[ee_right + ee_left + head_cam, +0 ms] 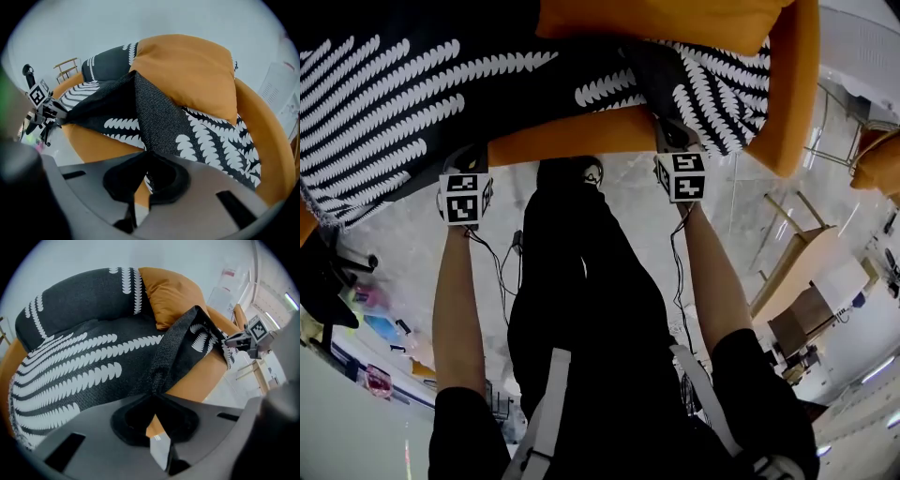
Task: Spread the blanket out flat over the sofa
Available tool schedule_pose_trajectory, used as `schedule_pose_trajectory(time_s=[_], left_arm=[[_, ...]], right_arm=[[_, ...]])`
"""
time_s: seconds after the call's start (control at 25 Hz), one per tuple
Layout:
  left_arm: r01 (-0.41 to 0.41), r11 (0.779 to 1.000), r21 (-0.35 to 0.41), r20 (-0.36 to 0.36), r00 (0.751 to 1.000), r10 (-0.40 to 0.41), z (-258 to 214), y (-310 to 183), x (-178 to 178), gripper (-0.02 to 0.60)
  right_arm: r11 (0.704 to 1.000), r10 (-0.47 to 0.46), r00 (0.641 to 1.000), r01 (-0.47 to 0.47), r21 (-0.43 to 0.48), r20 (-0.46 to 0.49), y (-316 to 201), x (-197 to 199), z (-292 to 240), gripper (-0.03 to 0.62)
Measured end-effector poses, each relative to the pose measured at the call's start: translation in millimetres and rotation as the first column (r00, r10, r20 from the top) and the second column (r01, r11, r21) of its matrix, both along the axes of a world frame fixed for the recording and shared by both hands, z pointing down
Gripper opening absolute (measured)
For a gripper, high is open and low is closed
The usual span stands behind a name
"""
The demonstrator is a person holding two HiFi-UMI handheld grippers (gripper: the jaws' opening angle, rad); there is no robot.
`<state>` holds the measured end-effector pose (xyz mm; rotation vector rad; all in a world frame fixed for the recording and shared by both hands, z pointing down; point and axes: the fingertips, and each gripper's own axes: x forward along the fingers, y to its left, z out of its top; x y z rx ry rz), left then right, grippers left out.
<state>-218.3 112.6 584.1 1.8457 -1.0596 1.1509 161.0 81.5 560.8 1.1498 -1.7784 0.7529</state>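
Charcoal knit blanket point(70, 366) with rows of white scalloped leaf marks, draped over seat and backrest of round orange sofa point(206, 376). Front edge lifted off seat, taut between grippers. Left gripper point(152, 397) pinching hem; right gripper point(146, 152) pinching hem likewise. Orange cushion point(173, 296) against backrest.

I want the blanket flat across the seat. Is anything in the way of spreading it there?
Yes: the orange cushion sits at the back of the sofa, apparently on top of the blanket, so it may pin the fabric. The left gripper and right gripper are shut on the blanket's front edge, with nothing between.
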Motion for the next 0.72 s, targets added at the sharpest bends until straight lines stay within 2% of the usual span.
schedule_pose_trajectory(time_s=[0.4, 0.72], left_arm=[[0.039, 0.999, -0.012, -0.019, 0.999, -0.04, 2.4, 55.0, 13.9, 0.04], [0.062, 0.998, -0.029, 0.013, 0.998, -0.061, 8.4, 95.9, 28.3, 0.04]], right_arm=[[1.0, -0.025, 1.0, 0.025, -0.015, 0.007, 37.1, 17.5, 4.1, 0.02], [0.997, -0.063, 0.998, 0.064, -0.035, 0.016, 63.0, 39.7, 6.7, 0.019]])
